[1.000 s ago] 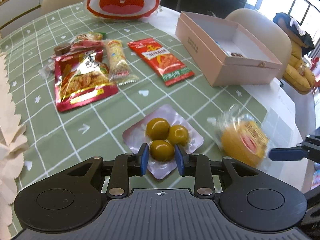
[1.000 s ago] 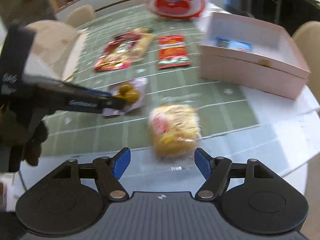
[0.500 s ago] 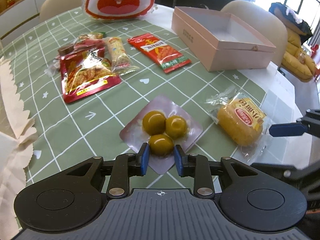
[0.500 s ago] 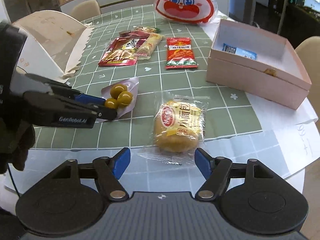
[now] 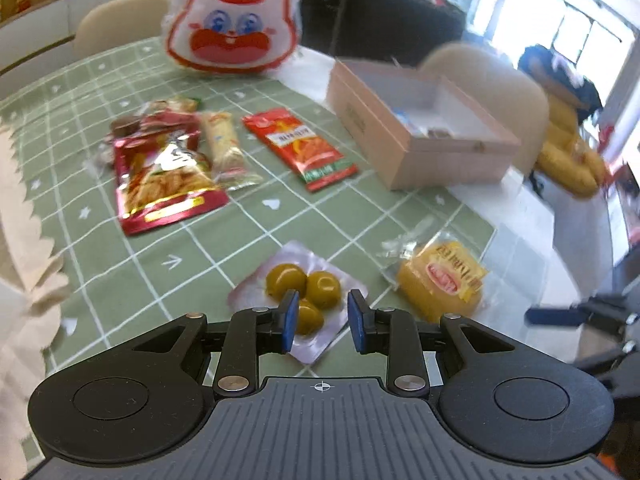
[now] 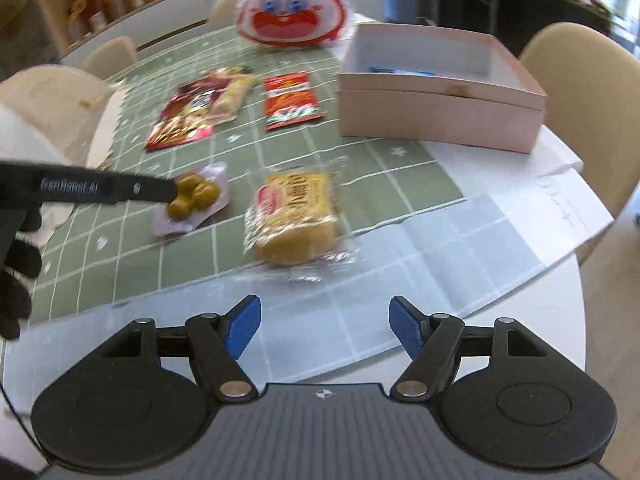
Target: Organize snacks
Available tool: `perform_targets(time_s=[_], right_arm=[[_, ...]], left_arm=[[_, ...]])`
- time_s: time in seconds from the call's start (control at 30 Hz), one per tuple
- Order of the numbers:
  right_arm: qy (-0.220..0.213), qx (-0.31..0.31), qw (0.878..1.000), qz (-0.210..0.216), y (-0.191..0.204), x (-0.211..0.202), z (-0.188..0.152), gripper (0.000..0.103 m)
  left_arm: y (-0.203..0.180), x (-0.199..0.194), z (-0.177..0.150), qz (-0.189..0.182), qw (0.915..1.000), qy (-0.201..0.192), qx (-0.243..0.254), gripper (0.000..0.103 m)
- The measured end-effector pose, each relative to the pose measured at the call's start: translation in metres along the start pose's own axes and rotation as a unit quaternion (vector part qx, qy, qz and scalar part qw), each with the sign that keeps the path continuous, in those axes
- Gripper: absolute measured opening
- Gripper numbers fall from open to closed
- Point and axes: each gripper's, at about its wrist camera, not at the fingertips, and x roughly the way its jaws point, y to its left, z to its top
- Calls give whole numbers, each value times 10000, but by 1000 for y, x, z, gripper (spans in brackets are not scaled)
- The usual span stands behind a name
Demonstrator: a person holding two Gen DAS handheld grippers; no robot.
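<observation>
My left gripper [image 5: 322,322] tilts down over the clear vacuum pouch of three green olives [image 5: 304,292], jaws narrowly parted, not pinching. My right gripper [image 6: 325,326] hovers spread before the yellow wrapped bun [image 6: 294,216] on the green checked tablecloth [image 5: 100,248].

Bright daylight pours from the windows [image 5: 576,36] at two o'clock in the left view, blown out to glare. Both views are motion-smeared (worst on the rabbit bag [image 6: 290,4] at twelve o'clock), and fisheye curvature bends the edges.
</observation>
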Motion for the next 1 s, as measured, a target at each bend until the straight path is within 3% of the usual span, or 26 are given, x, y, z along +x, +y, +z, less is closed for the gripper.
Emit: perform_targets(time_s=[0.07,0.13,0.33,0.53,0.7,0.87,1.0], right_arm=[[30,89,9999,-128,2,2,5,72],[23,98,9997,-203,7,1,9,72],[43,-150,9973,-714,28,-8,15,72],[45,-130,9962,-865,41,-23,20,72],[70,-187,9977,-653,41,-9,41,72],[149,-323,9986,-390,35,32,64,72],[328,-473,9983,114,29,53,72,72]], left_arm=[[-2,15,-1,337,9990,247,182,35],[0,21,-4,362,9988,279,184,37],[11,25,-3,-9,9997,135,200,36],[18,27,-1,-304,9993,142,152,35],[17,20,-8,-378,9991,160,114,34],[4,17,-15,-105,9995,110,279,34],[4,18,-11,14,9998,175,-65,33]])
